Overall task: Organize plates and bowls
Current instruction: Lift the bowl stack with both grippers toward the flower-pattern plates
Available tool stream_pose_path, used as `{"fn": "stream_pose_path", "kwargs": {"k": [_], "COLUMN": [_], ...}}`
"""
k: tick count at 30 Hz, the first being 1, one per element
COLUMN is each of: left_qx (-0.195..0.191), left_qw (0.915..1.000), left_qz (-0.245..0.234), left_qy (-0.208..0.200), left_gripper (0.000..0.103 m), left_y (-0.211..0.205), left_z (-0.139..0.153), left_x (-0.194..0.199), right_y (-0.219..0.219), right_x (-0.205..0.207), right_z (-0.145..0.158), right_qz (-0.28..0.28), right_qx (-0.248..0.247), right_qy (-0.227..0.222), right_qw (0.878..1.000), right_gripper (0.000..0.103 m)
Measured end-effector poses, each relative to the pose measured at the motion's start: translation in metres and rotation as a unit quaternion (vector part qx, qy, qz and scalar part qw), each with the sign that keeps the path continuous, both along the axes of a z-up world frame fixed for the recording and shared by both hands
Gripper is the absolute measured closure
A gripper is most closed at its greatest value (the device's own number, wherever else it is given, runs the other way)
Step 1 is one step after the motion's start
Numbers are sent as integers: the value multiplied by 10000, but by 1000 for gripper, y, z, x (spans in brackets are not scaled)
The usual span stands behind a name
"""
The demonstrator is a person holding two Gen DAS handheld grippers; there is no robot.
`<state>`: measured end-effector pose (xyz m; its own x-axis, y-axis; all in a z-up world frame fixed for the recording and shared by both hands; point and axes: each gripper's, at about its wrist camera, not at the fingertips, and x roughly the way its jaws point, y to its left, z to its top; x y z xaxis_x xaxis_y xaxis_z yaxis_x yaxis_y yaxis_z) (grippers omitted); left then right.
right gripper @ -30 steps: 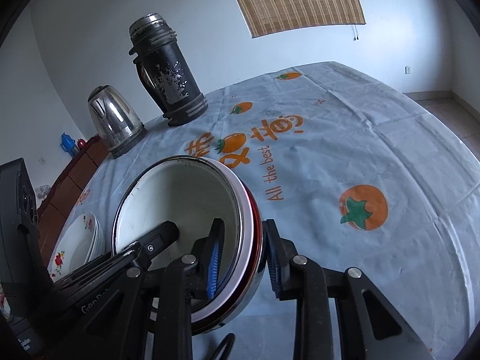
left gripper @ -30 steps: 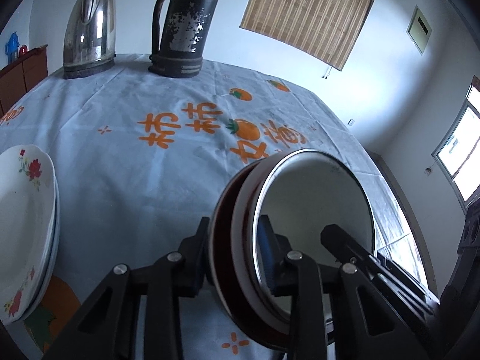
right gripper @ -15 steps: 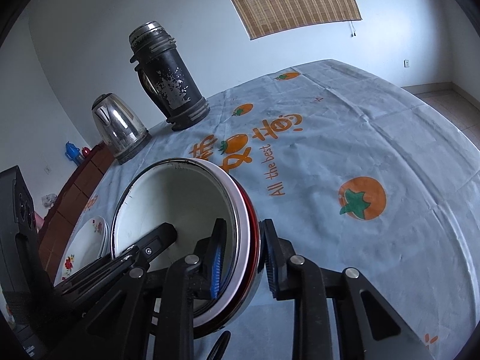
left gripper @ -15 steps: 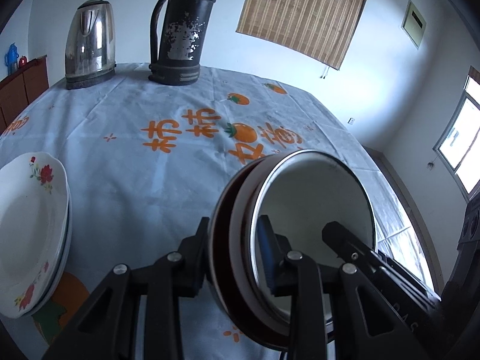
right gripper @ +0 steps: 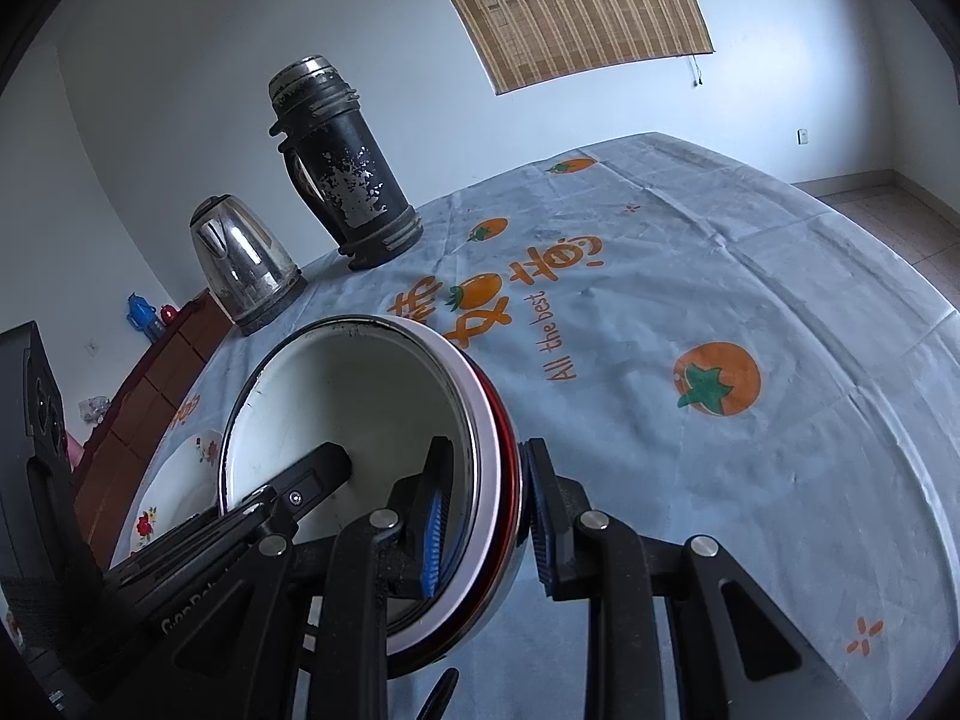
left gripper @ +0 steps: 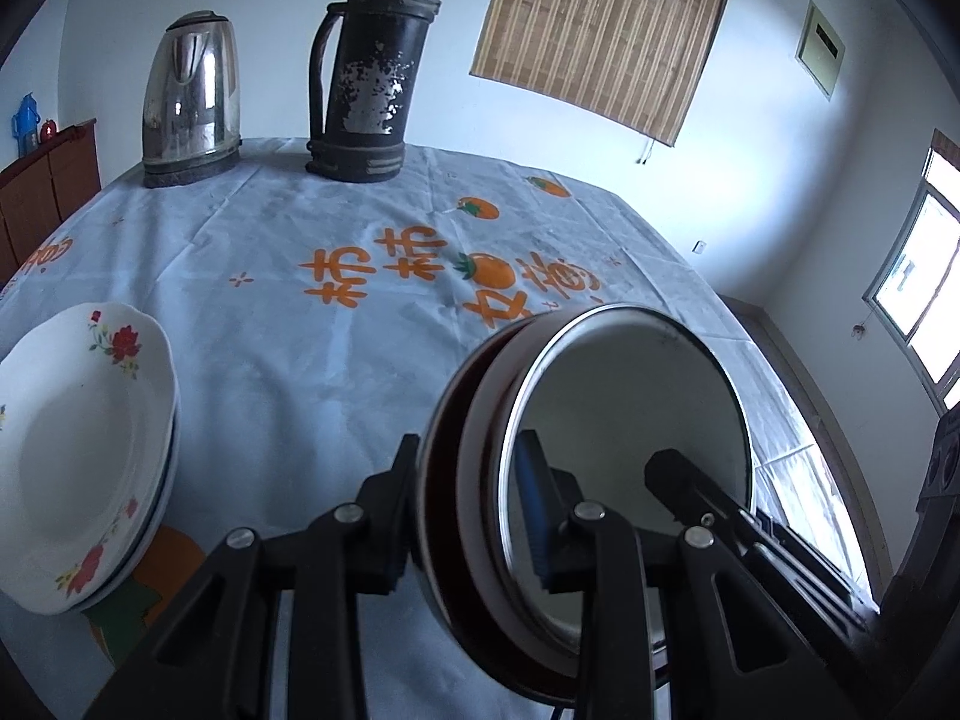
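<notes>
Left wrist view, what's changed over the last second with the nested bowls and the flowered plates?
The nested bowls remain clamped at opposite rims by the left gripper and right gripper, neither letting go. Both cameras have drawn back slightly, so the kettle and flask show more fully and the flowered plates sit further into view. The plates, kettle and flask themselves stayed put on the tablecloth.

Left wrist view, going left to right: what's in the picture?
Floral plates → steel kettle → black thermos → nested bowls held in the left claw → window.
</notes>
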<state>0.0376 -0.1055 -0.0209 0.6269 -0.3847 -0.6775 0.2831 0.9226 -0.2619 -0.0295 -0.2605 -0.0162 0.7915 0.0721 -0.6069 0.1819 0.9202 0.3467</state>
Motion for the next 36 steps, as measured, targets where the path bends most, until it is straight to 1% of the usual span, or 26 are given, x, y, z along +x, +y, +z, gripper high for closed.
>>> {"fn": "stream_pose_path", "kwargs": {"k": [4, 8, 24, 36], "left_qx": [34, 0, 18, -24], "left_qw": [10000, 10000, 10000, 9999], "left_qz": [18, 30, 68, 127], "left_qy": [-27, 39, -23, -59], "left_gripper": [73, 73, 73, 73], "left_y": [4, 8, 21, 38], "left_z": [0, -2, 0, 3], "left_x": [-5, -7, -26, -40], "right_y": [4, 7, 18, 35], "right_x": [-6, -10, -28, -45], "right_z": [0, -1, 0, 3], "right_qz": [-24, -36, -55, -42], "right_qx": [33, 69, 124, 63], "right_qy": [-26, -23, -87, -62], "right_qw": [10000, 10000, 9999, 10000], "right_gripper": [77, 77, 77, 77]}}
